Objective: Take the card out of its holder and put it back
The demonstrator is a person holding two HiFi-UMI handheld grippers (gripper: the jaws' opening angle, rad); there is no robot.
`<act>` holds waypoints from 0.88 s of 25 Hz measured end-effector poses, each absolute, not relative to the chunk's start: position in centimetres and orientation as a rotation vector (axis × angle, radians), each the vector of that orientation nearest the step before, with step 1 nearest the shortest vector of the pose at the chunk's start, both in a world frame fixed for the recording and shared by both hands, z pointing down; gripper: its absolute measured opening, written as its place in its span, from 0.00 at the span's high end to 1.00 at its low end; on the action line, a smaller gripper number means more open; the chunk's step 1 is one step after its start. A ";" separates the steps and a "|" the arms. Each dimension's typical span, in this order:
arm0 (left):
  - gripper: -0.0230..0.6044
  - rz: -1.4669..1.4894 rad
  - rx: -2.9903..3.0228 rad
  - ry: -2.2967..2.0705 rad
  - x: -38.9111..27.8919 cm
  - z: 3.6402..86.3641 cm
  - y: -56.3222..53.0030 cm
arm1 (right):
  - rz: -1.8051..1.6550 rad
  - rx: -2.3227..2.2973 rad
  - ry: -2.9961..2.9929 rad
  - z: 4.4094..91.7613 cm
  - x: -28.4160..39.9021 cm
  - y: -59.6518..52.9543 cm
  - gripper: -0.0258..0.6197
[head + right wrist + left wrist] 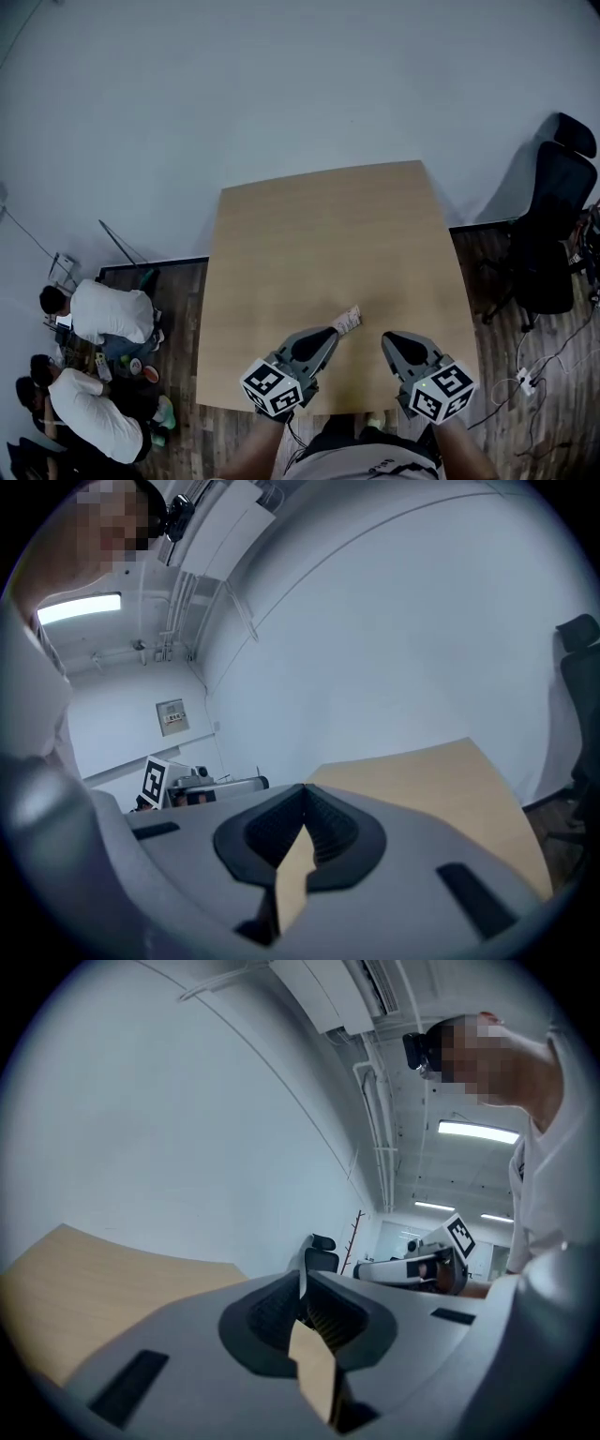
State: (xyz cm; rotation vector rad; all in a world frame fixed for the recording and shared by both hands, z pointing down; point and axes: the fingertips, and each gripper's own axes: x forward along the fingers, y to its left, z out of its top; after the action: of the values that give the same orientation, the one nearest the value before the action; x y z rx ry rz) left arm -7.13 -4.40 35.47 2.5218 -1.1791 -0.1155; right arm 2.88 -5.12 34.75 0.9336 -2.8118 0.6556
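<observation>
A small white card holder (348,321) with reddish print lies slanted at the tip of my left gripper (335,331), over the near part of the wooden table (319,234). I cannot tell the card apart from the holder. In the left gripper view a thin white edge (301,1283) stands pinched between the ribbed pads, and the left gripper (302,1290) is shut on it. My right gripper (386,338) hovers a little to the right of the holder, apart from it. In the right gripper view the right gripper (303,799) is shut with nothing between its pads.
A black office chair (554,225) stands right of the table. Two people (103,314) crouch on the floor at the left among small items. A power strip and cables (525,380) lie on the floor at the right. The table's near edge runs just under both grippers.
</observation>
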 end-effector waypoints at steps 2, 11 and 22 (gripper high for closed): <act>0.92 -0.121 2.525 -1.194 -6.7 34.0 -3.5 | 0.641 0.915 -2.831 34.4 2.8 -4.7 0.94; 0.94 -0.134 2.541 -1.220 -2.9 29.1 -0.2 | 0.580 0.846 -2.906 31.2 2.4 -2.7 0.94; 0.94 -0.172 2.523 -1.285 -1.7 26.9 2.3 | 0.482 0.844 -2.933 28.6 2.5 -0.5 0.94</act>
State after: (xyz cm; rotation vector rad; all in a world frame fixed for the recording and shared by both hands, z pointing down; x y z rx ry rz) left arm -1.71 2.32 26.89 2.5232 -1.2851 -0.1722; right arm 2.45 -0.52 28.63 0.8445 -2.9328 0.4818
